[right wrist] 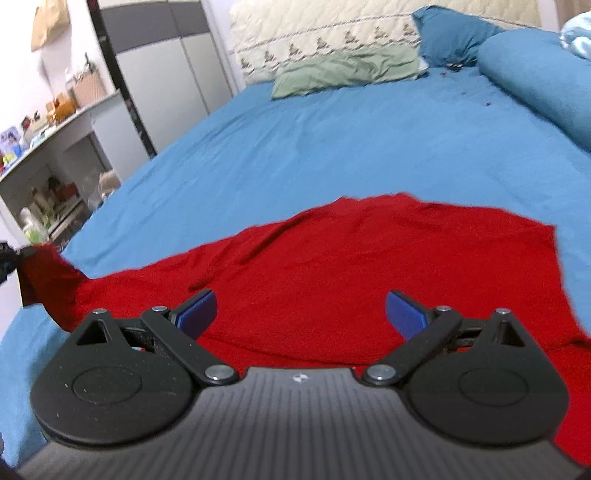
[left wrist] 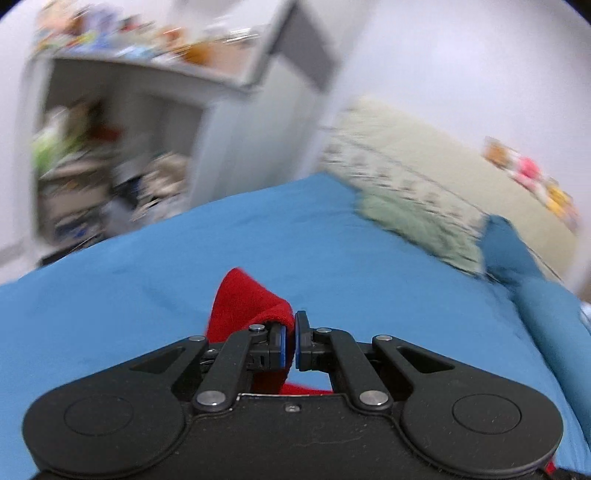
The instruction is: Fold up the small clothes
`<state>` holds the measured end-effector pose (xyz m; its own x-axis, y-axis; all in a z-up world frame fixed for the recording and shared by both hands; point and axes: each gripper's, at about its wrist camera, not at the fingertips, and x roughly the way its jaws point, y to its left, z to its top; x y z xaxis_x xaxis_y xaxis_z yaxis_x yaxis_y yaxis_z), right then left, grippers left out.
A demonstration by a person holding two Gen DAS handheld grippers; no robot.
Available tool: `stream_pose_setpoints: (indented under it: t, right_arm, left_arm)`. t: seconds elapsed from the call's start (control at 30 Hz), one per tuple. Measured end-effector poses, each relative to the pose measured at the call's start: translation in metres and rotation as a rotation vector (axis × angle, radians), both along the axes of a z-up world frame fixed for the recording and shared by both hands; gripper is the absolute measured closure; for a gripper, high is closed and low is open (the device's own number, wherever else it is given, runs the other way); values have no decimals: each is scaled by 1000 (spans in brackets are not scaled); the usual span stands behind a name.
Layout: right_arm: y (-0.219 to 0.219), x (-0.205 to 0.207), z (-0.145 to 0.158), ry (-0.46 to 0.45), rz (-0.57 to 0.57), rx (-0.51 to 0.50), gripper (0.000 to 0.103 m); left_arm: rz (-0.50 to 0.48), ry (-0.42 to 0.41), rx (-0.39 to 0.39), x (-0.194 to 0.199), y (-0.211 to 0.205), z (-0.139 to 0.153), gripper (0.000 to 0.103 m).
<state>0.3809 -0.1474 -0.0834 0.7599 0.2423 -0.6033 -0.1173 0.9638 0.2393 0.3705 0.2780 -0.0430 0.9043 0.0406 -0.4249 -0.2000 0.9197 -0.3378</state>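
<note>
Red garment (right wrist: 332, 266) lies spread on the blue sheet (right wrist: 332, 140), near end of the bed, mostly flat with shallow diagonal creases running from centre toward its left. Far edge wavy; right edge ends in a fairly straight line, blue sheet showing beyond it. Left corner drawn out and lifted off the bed, past the sheet's left edge. Left gripper (left wrist: 290, 341) is clamped on a bunched fold of the red cloth, which peaks up to the left of the pads (left wrist: 281, 347) and hangs below them. Right gripper (right wrist: 300, 314) hovers over the garment's near middle, jaws spread wide, nothing between them. Far of the garment, a wide bare stretch of sheet runs to the green pillow (right wrist: 343, 72) and cream headboard (right wrist: 325, 27). Blue bolster (right wrist: 535, 77) lines the far right. Cluttered shelves (right wrist: 48, 155) stand off the bed's left side.
</note>
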Motion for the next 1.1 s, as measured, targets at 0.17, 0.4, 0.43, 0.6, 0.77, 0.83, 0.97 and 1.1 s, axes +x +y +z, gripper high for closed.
stream_pose_setpoints:
  t: [0.17, 0.4, 0.43, 0.6, 0.77, 0.83, 0.97, 1.1]
  right_arm:
    - [-51, -17, 19, -41, -61, -18, 0]
    - [-118, -39, 13, -10, -153, -78, 0]
    - [-122, -42, 10, -1, -159, -87, 0]
    - [-147, -47, -9, 42, -171, -76, 0]
    - [-157, -46, -19, 50, -165, -40, 0]
    - [-155, -44, -14, 33, -146, -46, 0]
    - [-134, -36, 2, -20, -27, -130, 0]
    - [-85, -21, 0, -30, 150, -299, 0]
  left_arm:
    - [-230, -12, 28, 19, -123, 17, 99]
    - [-495, 136, 82, 43, -287, -61, 99]
    - [-513, 170, 90, 46, -300, -77, 99]
    - [-541, 284, 177, 47, -341, -130, 99]
    - [-599, 257, 216, 39, -341, -125, 66]
    - [-610, 211, 247, 26, -331, -114, 28]
    - [-557, 128, 381, -7, -290, -96, 17]
    - [-477, 113, 475, -19, -244, -99, 17]
